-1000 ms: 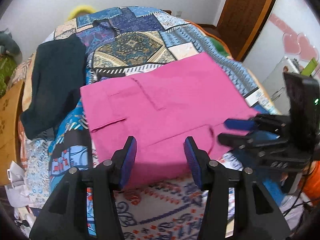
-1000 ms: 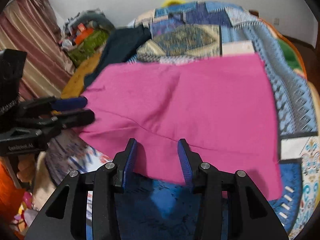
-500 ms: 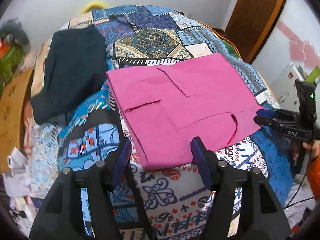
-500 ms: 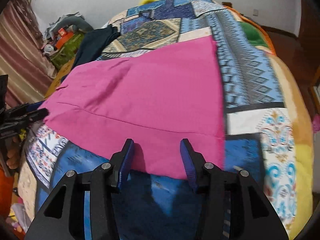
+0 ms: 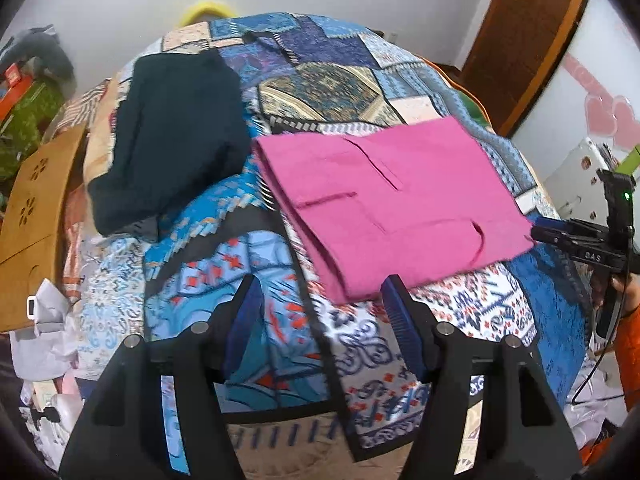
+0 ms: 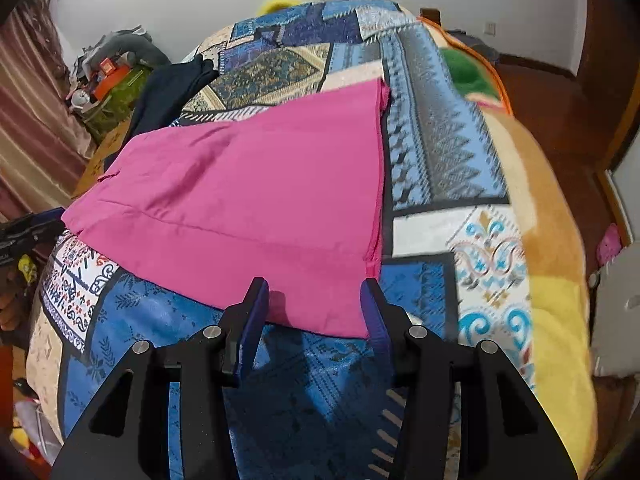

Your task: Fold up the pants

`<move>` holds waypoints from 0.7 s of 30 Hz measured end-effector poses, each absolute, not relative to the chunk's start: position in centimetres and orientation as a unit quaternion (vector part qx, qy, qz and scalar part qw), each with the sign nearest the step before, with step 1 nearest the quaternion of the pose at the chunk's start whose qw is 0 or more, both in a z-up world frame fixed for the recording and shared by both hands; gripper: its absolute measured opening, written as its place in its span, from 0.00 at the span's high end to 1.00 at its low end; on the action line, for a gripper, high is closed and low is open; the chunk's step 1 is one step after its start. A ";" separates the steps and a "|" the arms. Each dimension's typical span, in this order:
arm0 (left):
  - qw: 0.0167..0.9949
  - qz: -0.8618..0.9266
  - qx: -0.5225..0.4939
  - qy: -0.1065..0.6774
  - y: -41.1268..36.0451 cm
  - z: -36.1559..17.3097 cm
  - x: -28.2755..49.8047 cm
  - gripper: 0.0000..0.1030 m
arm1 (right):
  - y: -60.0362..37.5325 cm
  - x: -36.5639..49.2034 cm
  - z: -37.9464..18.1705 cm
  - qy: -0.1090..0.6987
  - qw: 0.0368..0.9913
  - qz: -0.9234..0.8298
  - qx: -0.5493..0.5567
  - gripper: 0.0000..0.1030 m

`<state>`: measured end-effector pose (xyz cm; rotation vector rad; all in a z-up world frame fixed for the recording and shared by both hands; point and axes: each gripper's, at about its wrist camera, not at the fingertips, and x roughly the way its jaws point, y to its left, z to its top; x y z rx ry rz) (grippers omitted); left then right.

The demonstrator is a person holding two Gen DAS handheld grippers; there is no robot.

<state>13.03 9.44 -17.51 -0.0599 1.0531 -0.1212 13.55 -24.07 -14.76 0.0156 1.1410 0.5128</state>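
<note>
The pink pants (image 5: 384, 200) lie folded into a flat rectangle on the patterned blanket (image 5: 256, 320) that covers the bed, with pocket slits and seams showing on the top layer. In the right wrist view the pants (image 6: 248, 208) spread across the middle of the blanket (image 6: 436, 152), their near edge just in front of the right claw (image 6: 314, 312).

The left claw (image 5: 320, 308) hangs spread above the blanket, nothing between its blue pads; its right finger sits just beside the near corner of the pants, and whether it touches the cloth cannot be told. The right claw is also spread and holds nothing; the pants' near corner lies between its fingertips in the picture. From the left wrist view, the right claw (image 5: 560, 234) appears at the far right edge of the pants.

A dark garment (image 5: 172, 136) lies on the blanket beside the pants, apart from them. A brown cardboard box (image 5: 32, 208) stands next to the bed.
</note>
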 end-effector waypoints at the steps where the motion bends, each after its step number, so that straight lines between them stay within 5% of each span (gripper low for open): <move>1: 0.864 -0.052 -0.031 0.500 9.8 -17.3 13.3 0.38 | -24.1 13.7 -14.4 0.529 0.814 0.240 0.004 0.57; 12: 0.869 -0.019 -0.077 0.488 12.7 -16.4 20.8 0.39 | -23.8 18.1 -10.9 0.473 0.849 0.233 -0.011 0.56; 21: 0.836 -0.013 -0.117 0.536 13.5 -20.4 27.1 0.60 | -22.9 24.6 -12.7 0.479 0.849 0.224 -0.003 0.56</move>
